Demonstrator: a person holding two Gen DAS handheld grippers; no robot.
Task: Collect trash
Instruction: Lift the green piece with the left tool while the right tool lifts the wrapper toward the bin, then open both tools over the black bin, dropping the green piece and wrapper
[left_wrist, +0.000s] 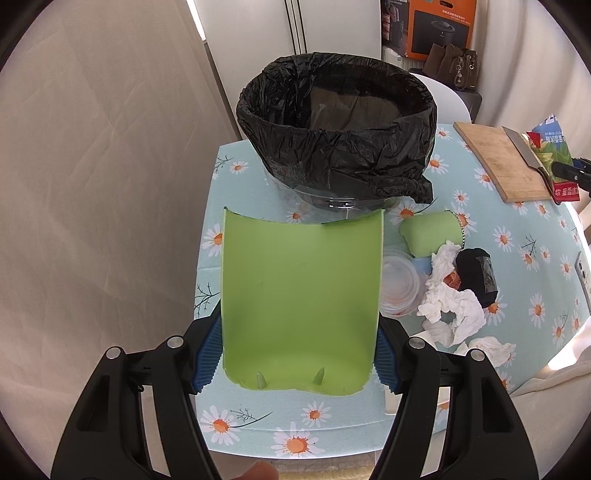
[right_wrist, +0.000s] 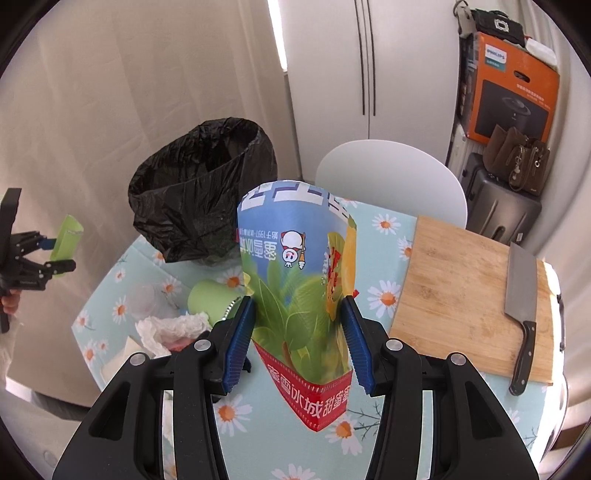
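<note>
Your left gripper (left_wrist: 299, 354) clamps the green cup piece (left_wrist: 301, 295), right gripper (right_wrist: 301, 343) clamps the printed cup (right_wrist: 299, 280); next, drop both into the lined bin (left_wrist: 369, 166)

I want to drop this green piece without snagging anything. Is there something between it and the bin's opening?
Nothing visible blocks it. The green piece, shut in the left gripper, faces the black-lined bin directly; the cups and tissues lie off to the right.

We counted one bin (left_wrist: 338, 125) lined in black. Just beside it lay two green pieces: one curved sheet (left_wrist: 301, 302) and one green cup (left_wrist: 432, 234). Near the bin were one clear lidded tub (left_wrist: 400, 286), one cutting board (right_wrist: 469, 295), one cleaver (right_wrist: 521, 299) and one printed paper bag (right_wrist: 299, 280).
</note>
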